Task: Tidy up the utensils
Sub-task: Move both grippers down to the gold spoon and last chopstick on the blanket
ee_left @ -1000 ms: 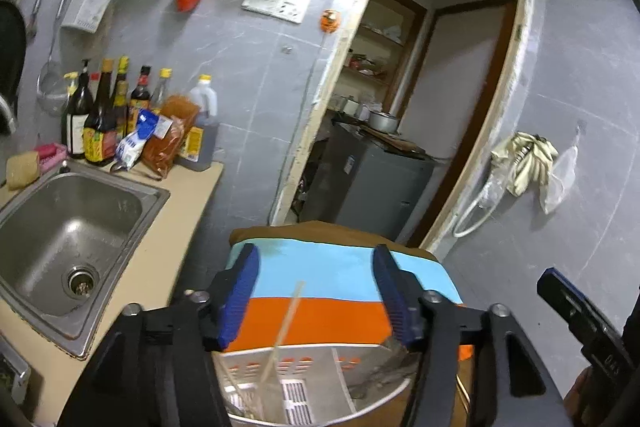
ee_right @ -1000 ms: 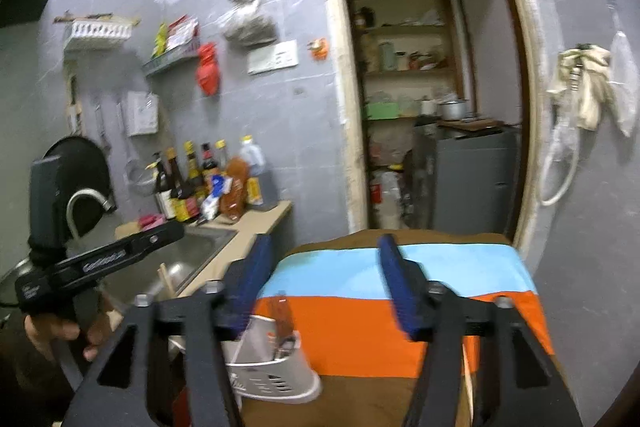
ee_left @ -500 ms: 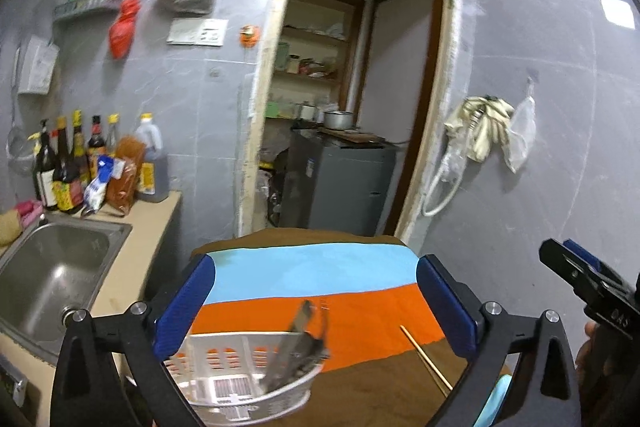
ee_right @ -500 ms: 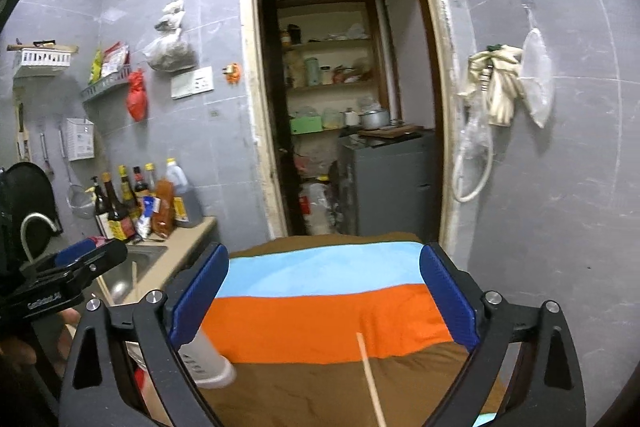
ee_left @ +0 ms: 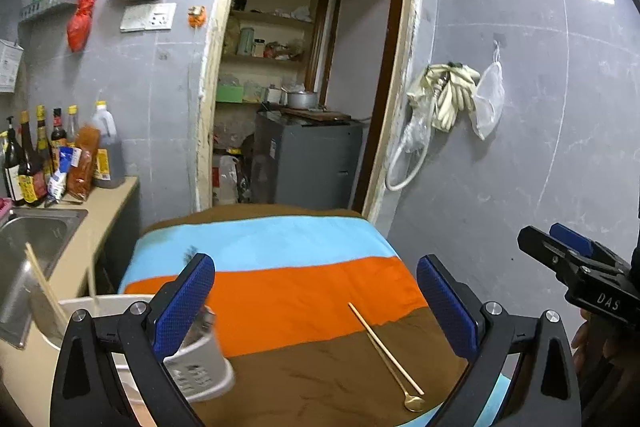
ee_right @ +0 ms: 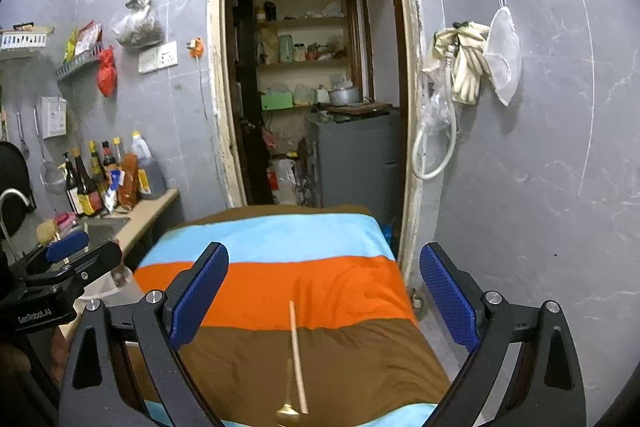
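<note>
A gold spoon [ee_left: 394, 367] and a single pale chopstick [ee_left: 385, 347] lie close together on the brown band of the striped cloth [ee_left: 280, 291] that covers the table in front of me. The spoon's bowl points toward me and both handles run away toward the orange stripe. In my right wrist view the pair looks blurred, so I cannot say whether they touch or cross.

To the left, at the cloth's edge, stands the white slotted utensil holder [ee_left: 200, 367], with some dark metal pieces inside that I can barely make out behind my left finger. A white bowl-like rim [ee_left: 108, 301] sits just beside it, and two more chopsticks [ee_left: 44, 283] lean up near the sink [ee_left: 36, 239].

My left gripper [ee_left: 316, 307] hangs over the cloth with its blue pads spread wide and nothing between them. Its jaws have just been opening. My right gripper [ee_right: 324, 295] is likewise released, jaws wide after opening a moment ago, and the spoon and chopstick lie on the cloth below the gap, untouched by either pad.

Beyond the table, a row of sauce bottles [ee_left: 60, 159] stands on the counter against the grey tiled wall, and an open doorway [ee_left: 304, 67] shows shelves and a grey cabinet.
</note>
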The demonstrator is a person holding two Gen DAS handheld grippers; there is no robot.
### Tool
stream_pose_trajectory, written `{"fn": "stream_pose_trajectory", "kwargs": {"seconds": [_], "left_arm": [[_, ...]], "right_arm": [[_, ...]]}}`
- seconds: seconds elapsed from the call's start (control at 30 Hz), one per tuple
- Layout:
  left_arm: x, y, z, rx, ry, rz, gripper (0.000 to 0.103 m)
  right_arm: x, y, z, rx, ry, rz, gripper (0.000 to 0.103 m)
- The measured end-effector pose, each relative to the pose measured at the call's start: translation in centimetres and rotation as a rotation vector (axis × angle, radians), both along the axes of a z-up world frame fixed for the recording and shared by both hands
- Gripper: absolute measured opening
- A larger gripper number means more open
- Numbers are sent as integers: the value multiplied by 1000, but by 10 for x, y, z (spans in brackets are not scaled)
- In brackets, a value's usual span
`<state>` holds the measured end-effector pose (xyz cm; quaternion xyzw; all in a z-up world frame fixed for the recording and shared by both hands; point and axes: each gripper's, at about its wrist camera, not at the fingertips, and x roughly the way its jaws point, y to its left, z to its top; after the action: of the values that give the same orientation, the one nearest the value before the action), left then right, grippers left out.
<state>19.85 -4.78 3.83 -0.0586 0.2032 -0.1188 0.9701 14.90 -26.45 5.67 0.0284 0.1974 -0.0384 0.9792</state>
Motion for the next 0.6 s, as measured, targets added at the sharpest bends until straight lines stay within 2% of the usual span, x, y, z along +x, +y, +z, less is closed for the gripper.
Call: {"fn": "stream_pose_trajectory", "kwargs": {"seconds": [0.27,0.4,0.6], "left_arm": [[14,-28,-37,-9,77,-14,102],[21,-36,-60,-12,134,-10,102],[37,-39,-96,-29,267,13,102]], "right_arm": [[8,-32,-36,-12,82,4,94],[16,-42,-67,-12,157,19,94],[31,-44,-122,10,295,80,94]]}}
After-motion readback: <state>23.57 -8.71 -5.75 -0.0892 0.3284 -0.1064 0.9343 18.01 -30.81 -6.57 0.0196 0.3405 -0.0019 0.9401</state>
